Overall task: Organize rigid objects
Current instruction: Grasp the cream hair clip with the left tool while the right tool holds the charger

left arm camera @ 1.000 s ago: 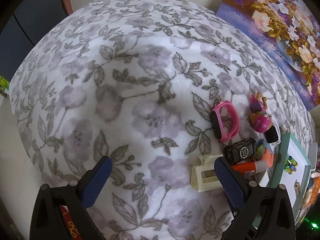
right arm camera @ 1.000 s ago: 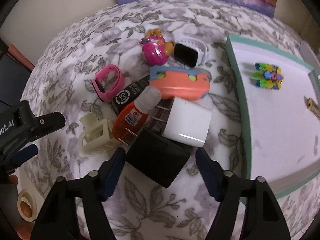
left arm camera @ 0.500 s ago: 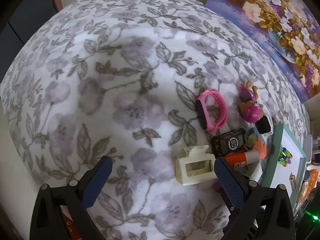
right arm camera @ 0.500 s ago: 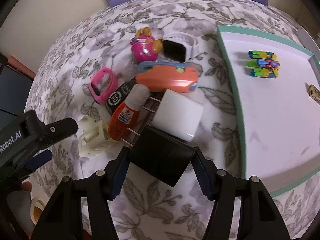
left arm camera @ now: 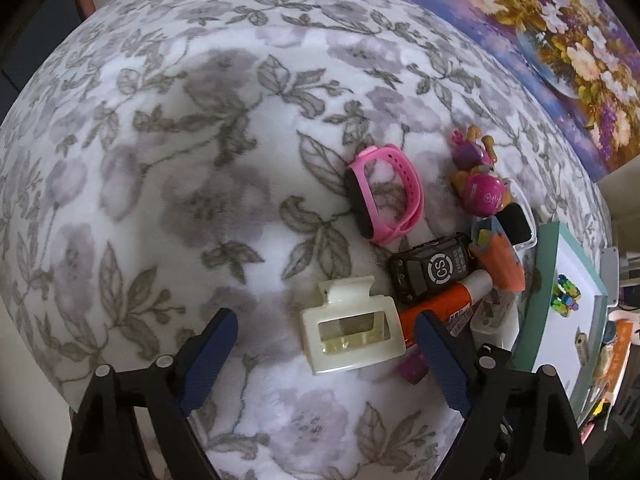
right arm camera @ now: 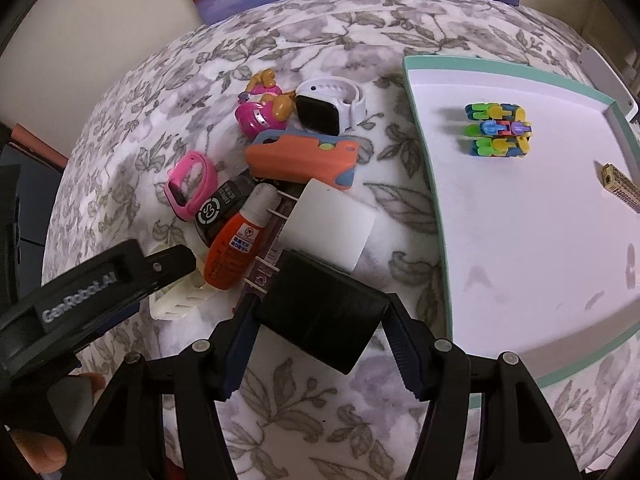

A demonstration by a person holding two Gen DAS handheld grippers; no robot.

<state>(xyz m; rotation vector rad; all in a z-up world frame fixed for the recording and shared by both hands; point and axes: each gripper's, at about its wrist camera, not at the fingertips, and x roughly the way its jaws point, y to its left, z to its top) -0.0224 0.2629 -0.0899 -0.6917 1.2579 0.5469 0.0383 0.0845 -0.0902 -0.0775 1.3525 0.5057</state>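
Note:
A pile of small items lies on the flowered cloth: a pink watch band, a pink toy figure, a white smartwatch, an orange case, an orange glue bottle, a white charger and a black charger. My right gripper is shut on the black charger, one pad against each side. A cream hair claw lies between the fingers of my left gripper, which is open and apart from it. The left gripper also shows in the right wrist view, covering part of the claw.
A white tray with a teal rim sits right of the pile, holding a colourful block toy and a beige piece. A flower painting leans at the back. The cloth falls away at the near and left edges.
My left gripper has moved forward and right until the hair claw lies between its fingers. My right gripper has come in over the black charger and narrowed onto its sides.

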